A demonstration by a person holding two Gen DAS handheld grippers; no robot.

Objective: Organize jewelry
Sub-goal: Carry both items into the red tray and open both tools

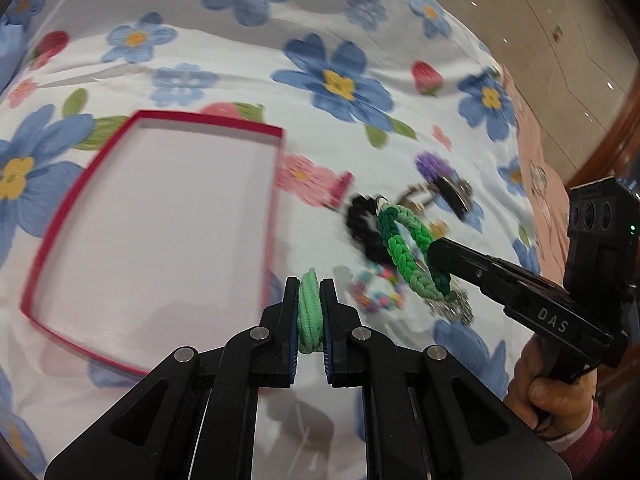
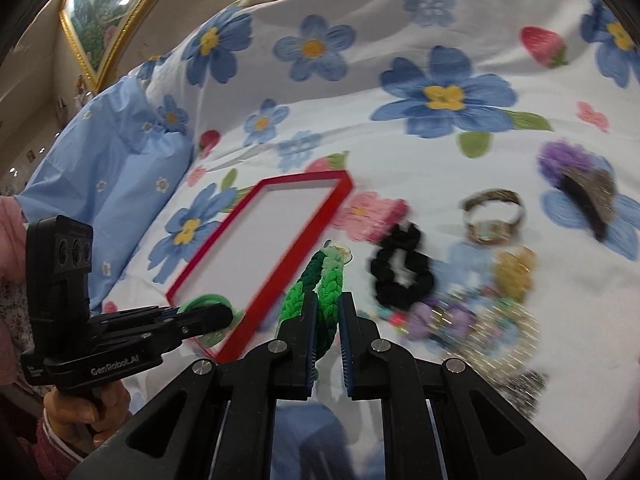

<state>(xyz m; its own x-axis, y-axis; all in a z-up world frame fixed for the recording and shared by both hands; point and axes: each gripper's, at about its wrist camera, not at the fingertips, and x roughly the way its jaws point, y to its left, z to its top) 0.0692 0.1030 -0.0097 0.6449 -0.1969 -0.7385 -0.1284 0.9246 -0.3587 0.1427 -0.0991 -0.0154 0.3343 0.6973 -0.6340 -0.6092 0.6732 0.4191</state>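
The left gripper (image 1: 310, 312) is clamped on a light green hair tie (image 1: 309, 308), held just near of the red-rimmed tray (image 1: 276, 168). The right gripper (image 2: 328, 320) pinches a braided green bracelet (image 2: 320, 280) to the tray's right. Both appear light, soft and compressible; grip across the band.

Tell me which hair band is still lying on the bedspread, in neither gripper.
The black scrunchie; the light green band and the braided green band are each clamped in a gripper.

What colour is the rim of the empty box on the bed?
Red; the box inside is white. The left wrist view shows it best.
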